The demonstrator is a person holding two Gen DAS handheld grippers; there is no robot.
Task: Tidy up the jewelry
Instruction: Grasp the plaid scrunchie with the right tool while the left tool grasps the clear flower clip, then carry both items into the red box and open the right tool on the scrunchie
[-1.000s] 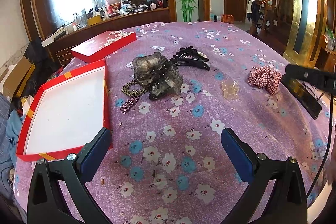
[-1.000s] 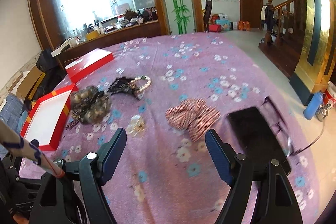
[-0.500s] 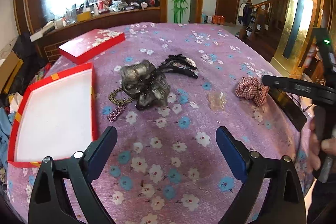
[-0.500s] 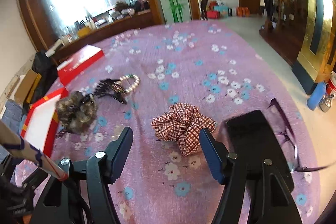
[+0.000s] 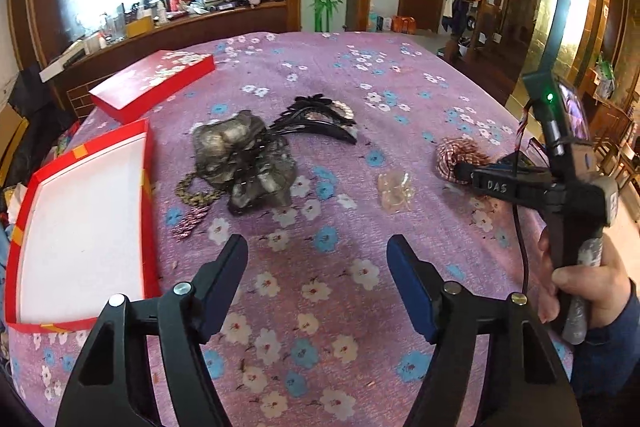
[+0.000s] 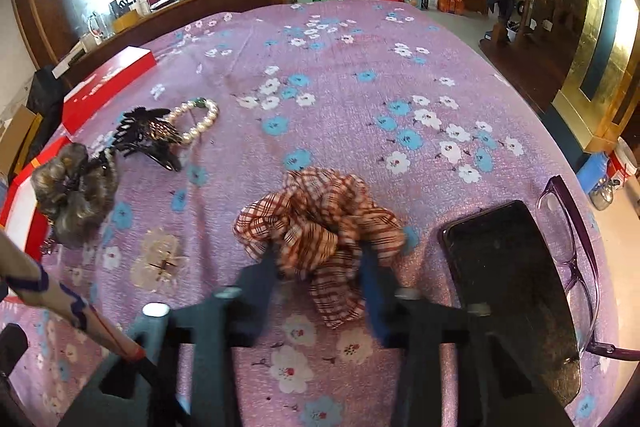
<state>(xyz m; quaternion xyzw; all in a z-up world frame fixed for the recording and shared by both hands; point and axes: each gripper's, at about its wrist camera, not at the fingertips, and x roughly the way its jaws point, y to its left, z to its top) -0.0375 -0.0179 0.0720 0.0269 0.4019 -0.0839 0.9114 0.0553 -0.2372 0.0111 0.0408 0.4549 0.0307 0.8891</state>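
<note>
- Across the whole scene a purple floral tablecloth [image 5: 340, 75] is covering the table and carrying every item.
- At the cloth's left edge an open red box [image 5: 146, 163] with a white floor is lying empty, and its red lid [image 5: 148, 83] is sitting just beyond it.
- Near the right edge a black phone [image 6: 508, 275] is lying flat, with purple glasses [image 6: 576, 227] resting right beside it.
- Around the plaid scrunchie [image 6: 316, 223] the right gripper [image 6: 320, 267] is standing with its jaws spread, one finger on each side of the fabric; whether they are pressing it is hard to tell through the blur.
- On that gripper's side, in the left wrist view, the white letters "DAS" are showing.
- Low over bare cloth the left gripper [image 5: 316, 267] is hovering with jaws released and nothing between them.
- Beside the box a grey-brown hair bun [image 5: 244, 155] is sitting, touching a black hair claw [image 5: 320, 119].
- Behind the claw a pearl bracelet [image 6: 200, 119] is lying.
- Under the bun's near side a dark chain [image 5: 192, 195] is trailing out.
- Between bun and scrunchie a clear hair clip [image 5: 394, 187] is lying alone.
</note>
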